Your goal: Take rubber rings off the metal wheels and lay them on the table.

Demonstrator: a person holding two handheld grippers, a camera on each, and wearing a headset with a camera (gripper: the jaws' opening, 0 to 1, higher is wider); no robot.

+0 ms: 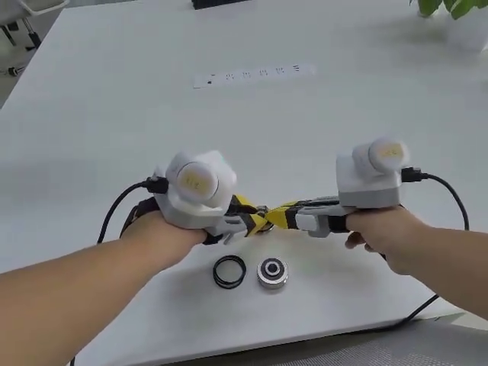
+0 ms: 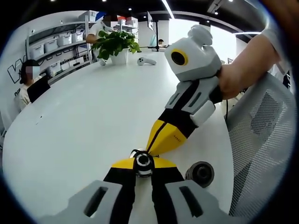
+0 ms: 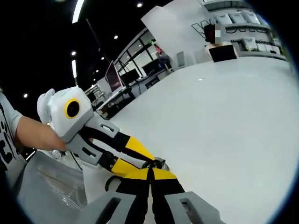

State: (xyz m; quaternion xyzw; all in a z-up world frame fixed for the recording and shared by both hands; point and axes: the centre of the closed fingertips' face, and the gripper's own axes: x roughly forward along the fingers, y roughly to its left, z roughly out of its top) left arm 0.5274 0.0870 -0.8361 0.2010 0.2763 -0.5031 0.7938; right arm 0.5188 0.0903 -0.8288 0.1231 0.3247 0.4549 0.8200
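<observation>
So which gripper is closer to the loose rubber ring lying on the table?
Left. The left gripper, gripping a metal wheel, hangs just beyond the rubber ring; the right gripper reaches in from farther right.

Table (image 1: 114, 114) open ahead; ring (image 1: 229, 271), wheel (image 1: 272, 272) lie near front edge.

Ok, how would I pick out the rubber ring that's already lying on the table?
On the white table, look near the front edge, just below where the left gripper and right gripper meet. The black rubber ring lies flat there, left of a metal wheel and apart from it. It is a thin open hoop with table showing through; the wheel is a solid silvery disc.
</observation>
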